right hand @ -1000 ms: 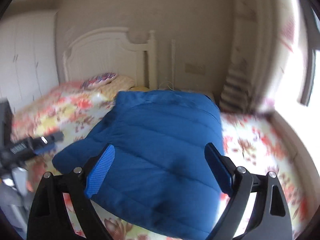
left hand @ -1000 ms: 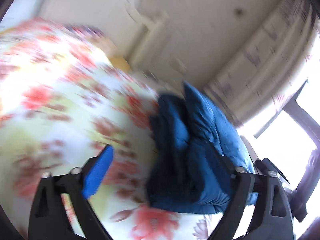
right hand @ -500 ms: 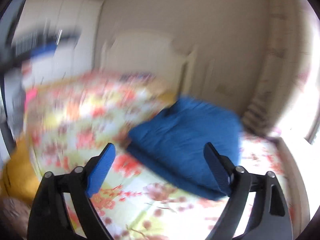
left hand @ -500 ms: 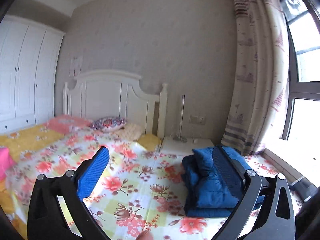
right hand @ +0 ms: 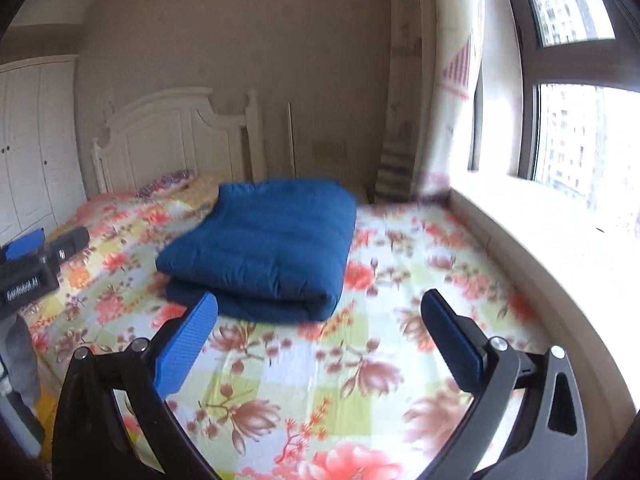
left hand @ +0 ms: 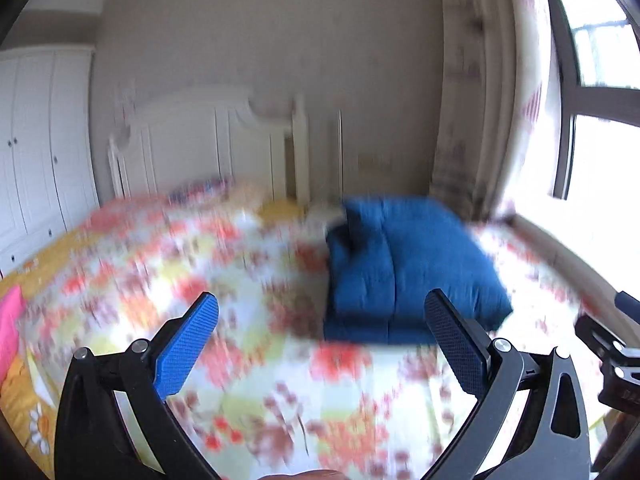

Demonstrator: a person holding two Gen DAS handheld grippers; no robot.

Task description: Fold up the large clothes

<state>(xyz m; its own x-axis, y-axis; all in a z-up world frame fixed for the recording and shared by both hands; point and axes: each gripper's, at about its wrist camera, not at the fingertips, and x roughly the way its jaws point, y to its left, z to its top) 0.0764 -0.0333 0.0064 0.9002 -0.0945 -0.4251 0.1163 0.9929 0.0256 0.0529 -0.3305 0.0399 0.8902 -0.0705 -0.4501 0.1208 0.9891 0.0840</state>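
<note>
A blue quilted jacket (right hand: 266, 248) lies folded in a thick stack on the floral bedsheet (right hand: 360, 360). In the left wrist view the jacket (left hand: 400, 268) sits right of centre, blurred by motion. My left gripper (left hand: 320, 332) is open and empty, held above the bed, short of the jacket. My right gripper (right hand: 318, 330) is open and empty, just in front of the jacket's near fold, not touching it. The left gripper also shows at the left edge of the right wrist view (right hand: 28, 260).
A white headboard (right hand: 168, 136) and pillows (right hand: 168, 182) stand at the far end of the bed. A white wardrobe (left hand: 36, 140) is on the left. A curtain (right hand: 444, 80), window and sill (right hand: 540, 232) run along the right. A pink item (left hand: 8, 324) lies at the bed's left edge.
Both grippers have pulled back from the folded jacket and swung about, and stayed open. The jacket now lies farther off on the bed.
</note>
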